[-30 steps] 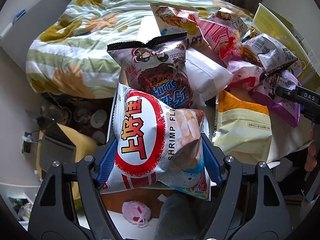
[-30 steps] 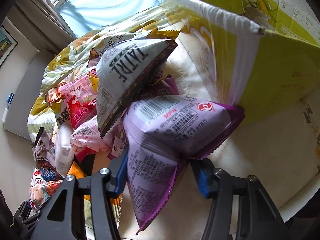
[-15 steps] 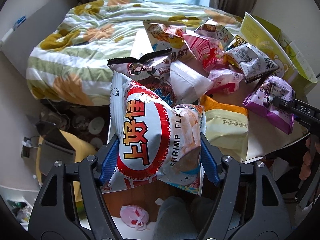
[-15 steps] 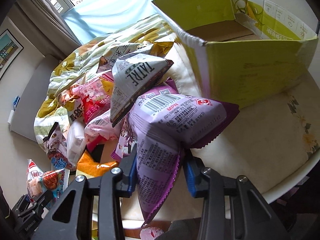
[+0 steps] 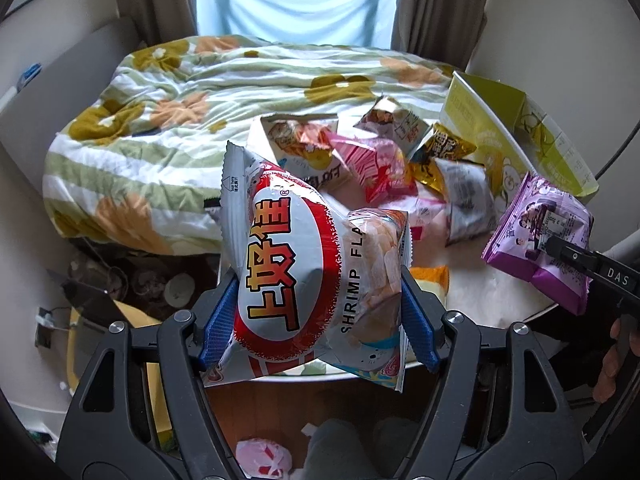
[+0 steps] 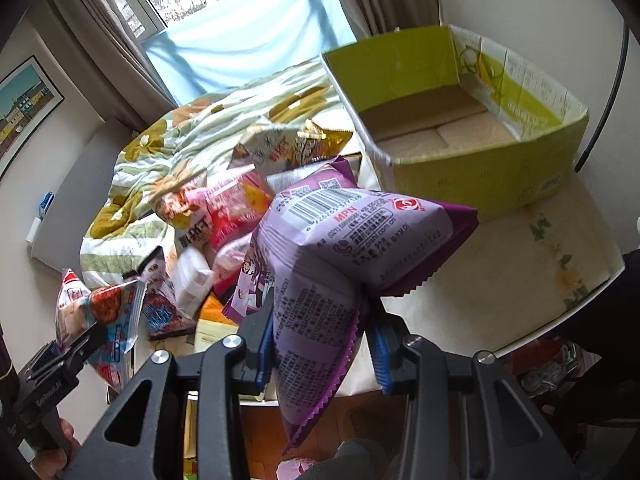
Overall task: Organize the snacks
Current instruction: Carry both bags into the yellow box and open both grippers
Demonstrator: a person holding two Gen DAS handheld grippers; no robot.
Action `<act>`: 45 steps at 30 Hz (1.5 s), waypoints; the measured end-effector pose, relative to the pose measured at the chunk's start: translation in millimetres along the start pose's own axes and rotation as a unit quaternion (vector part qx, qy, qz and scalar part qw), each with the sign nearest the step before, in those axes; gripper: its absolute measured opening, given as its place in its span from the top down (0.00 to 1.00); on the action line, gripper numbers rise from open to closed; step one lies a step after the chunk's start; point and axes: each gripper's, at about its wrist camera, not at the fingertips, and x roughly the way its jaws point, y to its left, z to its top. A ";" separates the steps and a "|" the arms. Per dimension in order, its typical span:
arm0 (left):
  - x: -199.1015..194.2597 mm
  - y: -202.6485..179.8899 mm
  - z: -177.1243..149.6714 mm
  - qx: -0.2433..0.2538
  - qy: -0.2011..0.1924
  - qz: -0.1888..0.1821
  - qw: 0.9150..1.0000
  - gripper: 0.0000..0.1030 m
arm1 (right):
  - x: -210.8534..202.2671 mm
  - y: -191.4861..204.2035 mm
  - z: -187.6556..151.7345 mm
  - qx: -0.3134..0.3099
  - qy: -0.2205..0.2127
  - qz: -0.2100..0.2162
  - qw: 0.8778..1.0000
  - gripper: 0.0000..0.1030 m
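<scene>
Purple bag point(image 6: 352, 248) pinched in right gripper point(image 6: 320, 344), shrimp bag point(image 5: 312, 276) in left gripper point(image 5: 320, 320) — slippery, puffy, either could drop before the box point(image 6: 480, 168).

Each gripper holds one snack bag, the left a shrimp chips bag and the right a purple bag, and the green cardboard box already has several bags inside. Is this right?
Not quite: the green cardboard box is empty, as the right wrist view shows. The rest holds: the left gripper holds the shrimp chips bag, the right gripper the purple bag.
</scene>
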 end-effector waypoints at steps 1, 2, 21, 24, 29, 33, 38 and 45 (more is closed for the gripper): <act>-1.5 -2.5 7.5 0.002 -0.006 -0.004 1.000 0.32 | -5.1 2.0 4.4 0.001 -0.006 0.002 1.000 0.65; -3.0 -5.9 15.5 0.006 -0.011 -0.006 1.000 0.32 | -10.3 2.7 9.6 0.004 -0.012 0.004 1.000 0.65; 32.6 -190.0 184.4 0.052 -0.062 -0.069 0.994 0.32 | -26.2 -81.5 175.4 -0.049 -0.056 -0.004 0.997 0.65; 54.3 -232.0 205.6 0.054 -0.054 -0.074 0.994 0.32 | -15.9 -105.5 201.4 -0.060 -0.052 -0.003 0.997 0.65; 105.3 -286.0 231.3 0.047 -0.021 -0.073 0.996 0.32 | 2.5 -142.5 238.2 -0.066 -0.034 -0.009 0.997 0.65; 146.2 -317.8 243.7 0.055 0.009 -0.070 0.996 0.32 | 19.1 -165.4 255.0 -0.063 -0.018 -0.017 0.998 0.65; 181.7 -341.0 255.6 0.075 0.019 -0.071 0.994 0.03 | 34.8 -183.4 262.9 -0.053 -0.006 -0.037 0.998 0.65; 192.1 -325.3 251.9 0.064 0.034 -0.076 0.994 0.02 | 50.8 -192.5 264.6 -0.040 0.014 -0.045 0.998 0.65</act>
